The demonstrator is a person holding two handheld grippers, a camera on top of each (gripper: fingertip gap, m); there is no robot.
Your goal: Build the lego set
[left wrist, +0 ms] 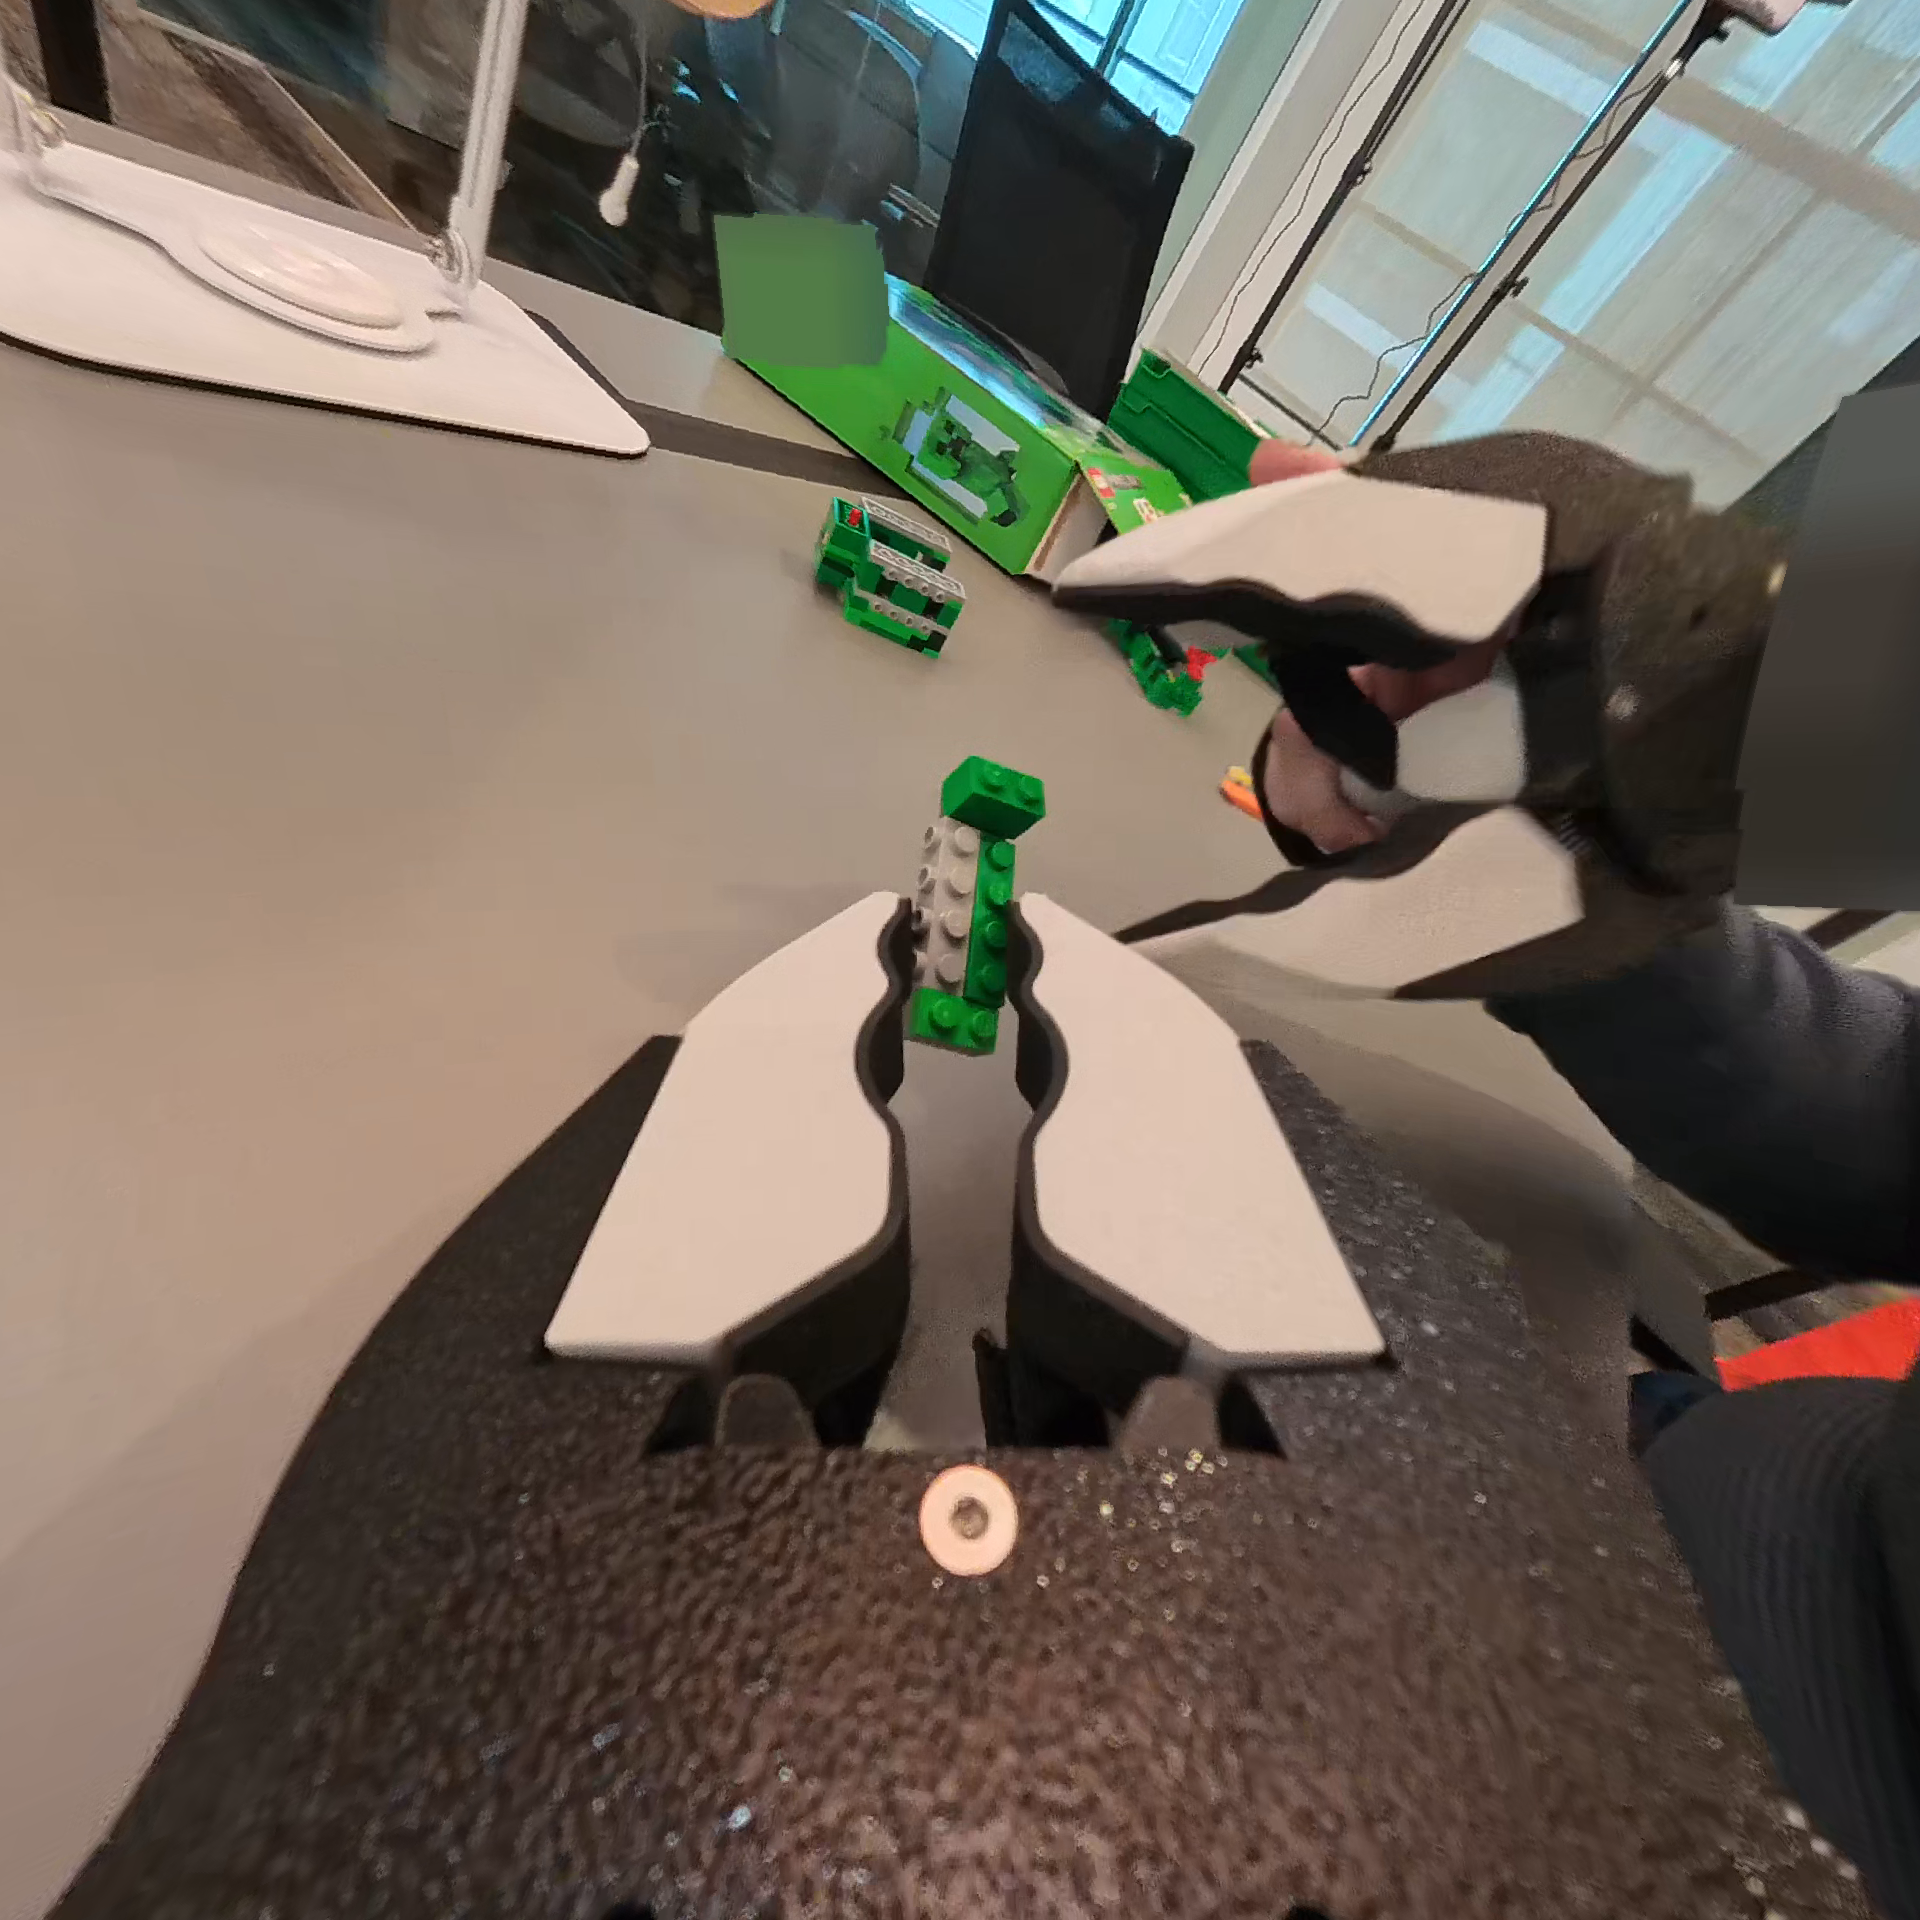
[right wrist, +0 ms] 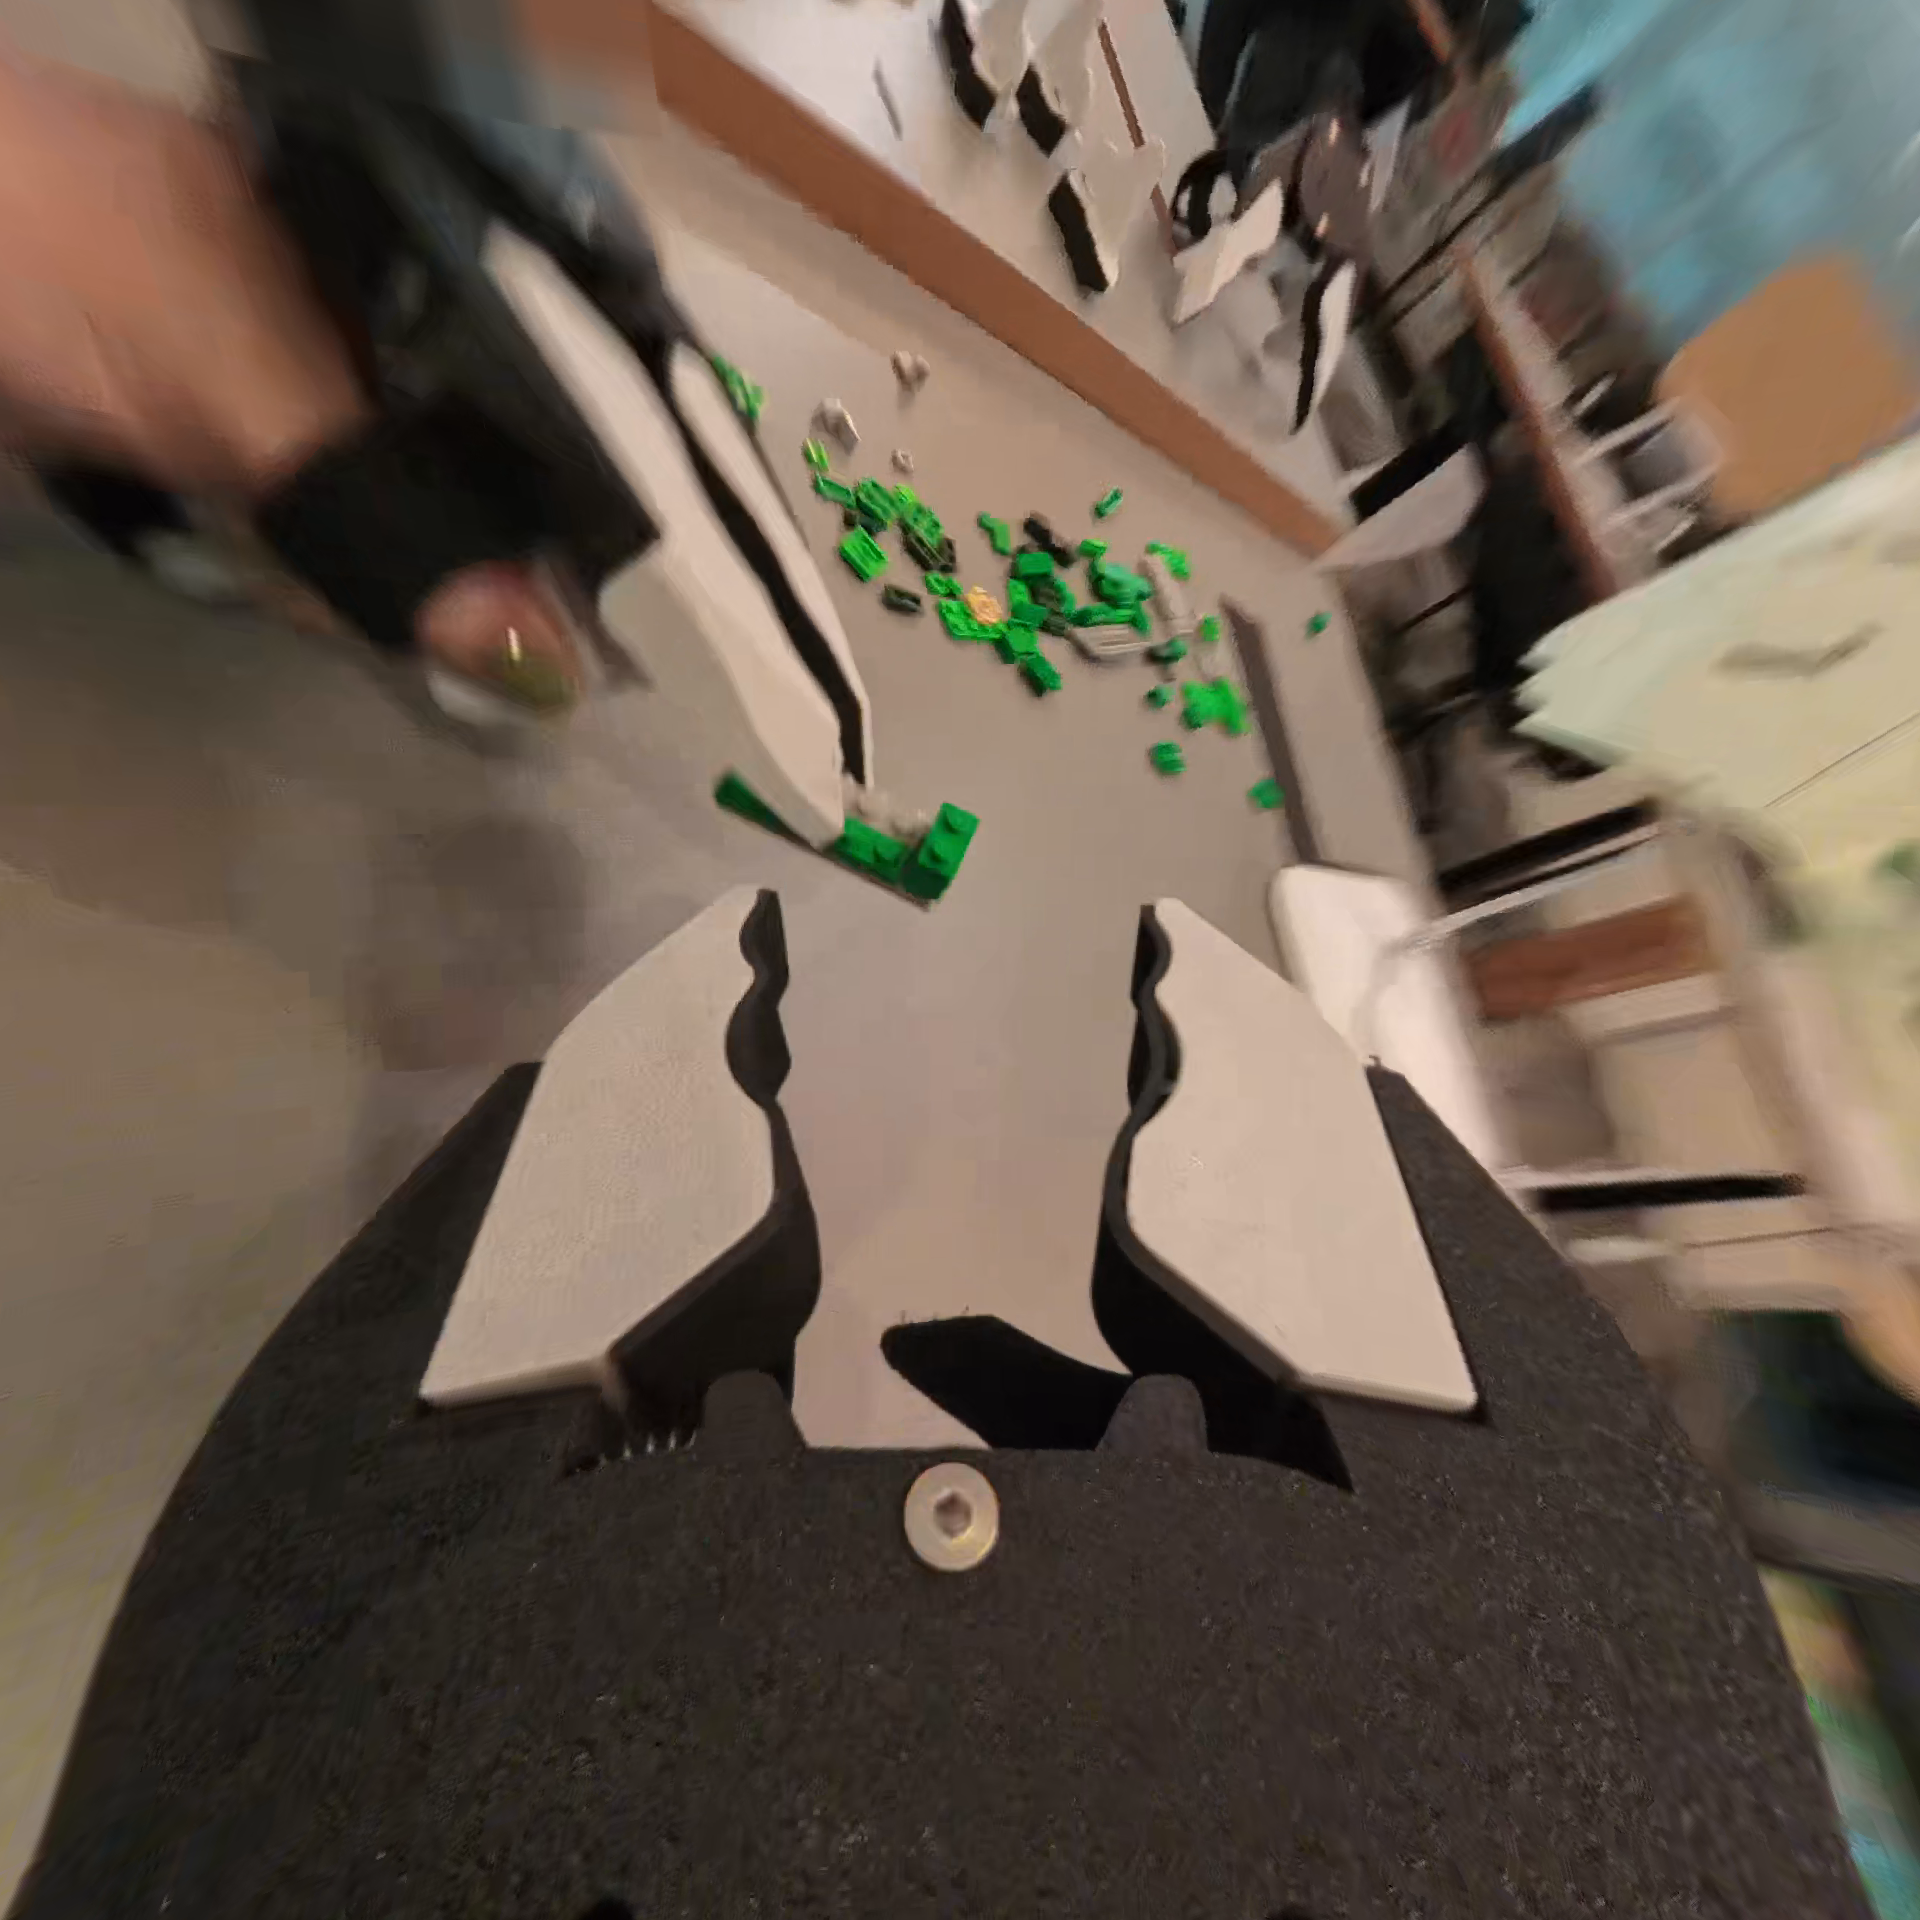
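My left gripper (left wrist: 964, 920) is shut on a small green and grey lego assembly (left wrist: 975, 904) and holds it above the grey table (left wrist: 364, 727). The assembly also shows in the right wrist view (right wrist: 909, 847), held by the left gripper (right wrist: 847, 800). My right gripper (right wrist: 954, 920) is open and empty, just short of the assembly. In the left wrist view it (left wrist: 1091, 769) is open to the right of the assembly. A larger green, grey and black build (left wrist: 891, 577) stands on the table farther back.
A green lego box (left wrist: 935, 416) lies at the back of the table. Several loose green bricks (right wrist: 1039, 603) are scattered on the table beyond the grippers. A white mat with a lamp base (left wrist: 312, 301) sits at the back left. The right wrist view is blurred.
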